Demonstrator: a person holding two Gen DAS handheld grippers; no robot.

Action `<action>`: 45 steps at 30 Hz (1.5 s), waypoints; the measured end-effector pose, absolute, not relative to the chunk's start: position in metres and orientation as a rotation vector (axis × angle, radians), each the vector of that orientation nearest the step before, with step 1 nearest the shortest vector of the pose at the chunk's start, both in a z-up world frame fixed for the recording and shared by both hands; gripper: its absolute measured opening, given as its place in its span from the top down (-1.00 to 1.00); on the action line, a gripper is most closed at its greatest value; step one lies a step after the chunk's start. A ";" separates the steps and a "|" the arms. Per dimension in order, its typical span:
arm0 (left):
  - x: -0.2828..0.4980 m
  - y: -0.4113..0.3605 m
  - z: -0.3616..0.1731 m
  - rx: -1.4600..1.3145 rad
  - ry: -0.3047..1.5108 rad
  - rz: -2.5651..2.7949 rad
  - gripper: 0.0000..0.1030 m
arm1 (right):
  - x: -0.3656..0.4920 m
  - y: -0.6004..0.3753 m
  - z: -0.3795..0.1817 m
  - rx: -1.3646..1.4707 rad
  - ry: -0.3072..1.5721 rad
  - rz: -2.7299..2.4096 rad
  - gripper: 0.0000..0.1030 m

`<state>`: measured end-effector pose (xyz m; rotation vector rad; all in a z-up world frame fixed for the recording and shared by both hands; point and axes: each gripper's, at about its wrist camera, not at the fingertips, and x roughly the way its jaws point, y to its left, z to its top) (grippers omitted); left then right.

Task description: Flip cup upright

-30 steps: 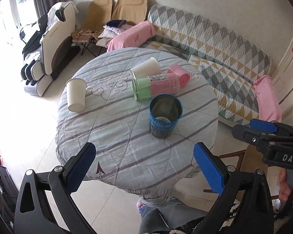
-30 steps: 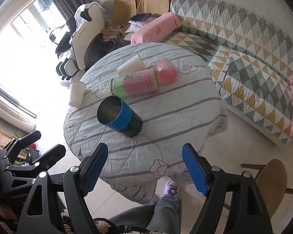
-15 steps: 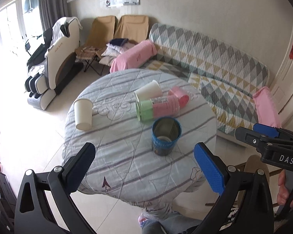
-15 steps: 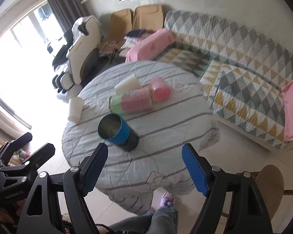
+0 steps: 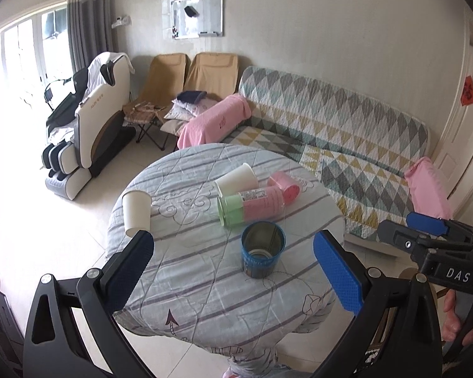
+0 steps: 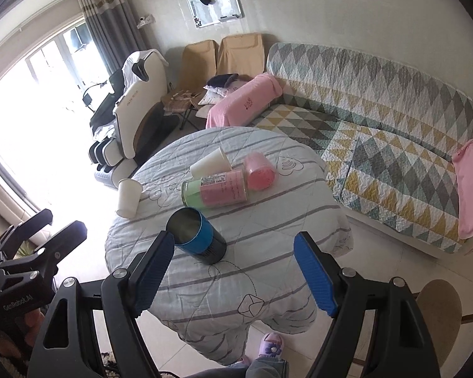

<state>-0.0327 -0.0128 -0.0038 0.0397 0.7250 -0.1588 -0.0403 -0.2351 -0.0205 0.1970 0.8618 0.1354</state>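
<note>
Round table [image 5: 205,299] is draped in a quilted pale-blue cloth with grey stripes and doodle prints. The blue metal tin cup [image 5: 262,253] stands upright near the middle, mouth open, shiny inside. Behind it lie a clear jar [image 5: 252,204] with green and pink contents, a white paper cup [image 5: 236,179] and a pink cup [image 5: 285,186], all on their sides. Another white paper cup [image 5: 137,212] stands at the left edge. Left gripper [image 5: 239,274] and right gripper [image 6: 233,278] both hang wide apart, holding nothing, textured blue pads.

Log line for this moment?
left tongs: open, empty | right tongs: open, empty | blue can: upright | white cup: on side
</note>
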 end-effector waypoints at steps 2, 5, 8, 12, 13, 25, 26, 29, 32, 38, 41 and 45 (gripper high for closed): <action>-0.034 -0.013 -0.003 0.038 0.714 -0.167 -0.99 | -0.042 -0.237 -0.021 0.198 0.855 0.134 -0.55; -0.035 -0.014 -0.002 0.044 0.696 -0.164 -0.99 | -0.042 -0.238 -0.022 0.197 0.852 0.124 -0.55; -0.034 -0.015 -0.002 0.051 0.693 -0.158 -0.99 | -0.041 -0.240 -0.025 0.205 0.865 0.123 -0.55; -0.034 -0.015 -0.002 0.057 0.697 -0.159 -0.99 | -0.041 -0.240 -0.026 0.208 0.878 0.120 -0.55; -0.033 -0.015 -0.002 0.059 0.698 -0.158 -0.99 | -0.040 -0.240 -0.026 0.207 0.880 0.120 -0.55; -0.031 -0.015 -0.011 0.057 0.692 -0.149 -0.99 | -0.040 -0.240 -0.029 0.204 0.891 0.120 -0.55; -0.031 -0.015 -0.010 0.059 0.693 -0.149 -0.99 | -0.040 -0.240 -0.029 0.202 0.889 0.121 -0.55; -0.031 -0.014 -0.010 0.060 0.690 -0.143 -0.99 | -0.038 -0.240 -0.031 0.200 0.886 0.123 -0.55; -0.031 -0.014 -0.010 0.060 0.687 -0.140 -0.99 | -0.038 -0.240 -0.032 0.200 0.886 0.118 -0.55; -0.031 -0.013 -0.009 0.060 0.686 -0.140 -0.99 | -0.037 -0.241 -0.029 0.201 0.879 0.114 -0.55; -0.032 -0.013 -0.009 0.061 0.685 -0.139 -0.99 | -0.037 -0.240 -0.028 0.199 0.873 0.113 -0.55; -0.032 -0.012 -0.009 0.060 0.685 -0.137 -0.99 | -0.040 -0.242 -0.025 0.209 0.863 0.110 -0.55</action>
